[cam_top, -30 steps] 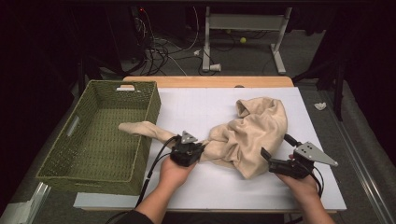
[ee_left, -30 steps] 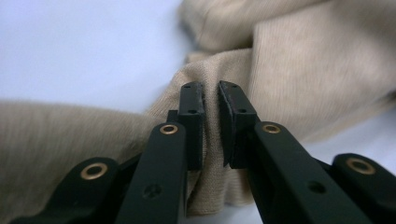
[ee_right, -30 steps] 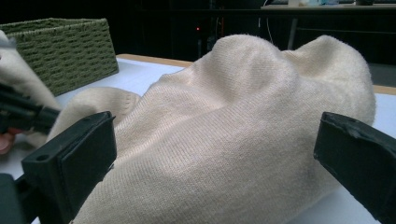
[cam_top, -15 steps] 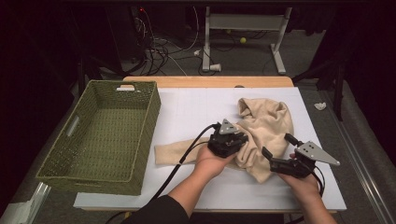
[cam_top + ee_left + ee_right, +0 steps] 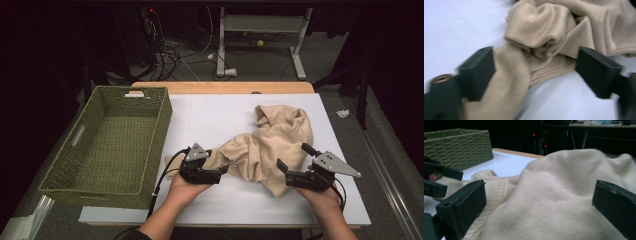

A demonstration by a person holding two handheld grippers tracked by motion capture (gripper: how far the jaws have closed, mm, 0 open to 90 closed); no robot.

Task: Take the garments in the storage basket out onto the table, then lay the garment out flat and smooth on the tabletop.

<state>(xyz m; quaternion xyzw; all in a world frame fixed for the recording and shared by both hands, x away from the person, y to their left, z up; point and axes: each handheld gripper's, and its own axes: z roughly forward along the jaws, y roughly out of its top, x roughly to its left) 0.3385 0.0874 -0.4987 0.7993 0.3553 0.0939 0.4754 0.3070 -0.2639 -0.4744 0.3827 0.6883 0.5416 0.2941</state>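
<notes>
On the worktop (image 5: 210,120), both hand-held grippers, left (image 5: 220,172) just opening and right (image 5: 295,162), gaped around the sweater (image 5: 270,145); its sleeve end was blurry.

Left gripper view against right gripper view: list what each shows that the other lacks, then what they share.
The left gripper view alone brings the sweater's ribbed cuff close, lying between the open left gripper, whose jaws have just been opening; one jaw touches the sleeve.

The right gripper view alone takes in the green woven basket, the table's wooden edge, the dark room behind, and the other gripper's jaws at far left.

Both share the beige sweater on the white tabletop, framed by wide-open black jaws, as on the right gripper.
</notes>
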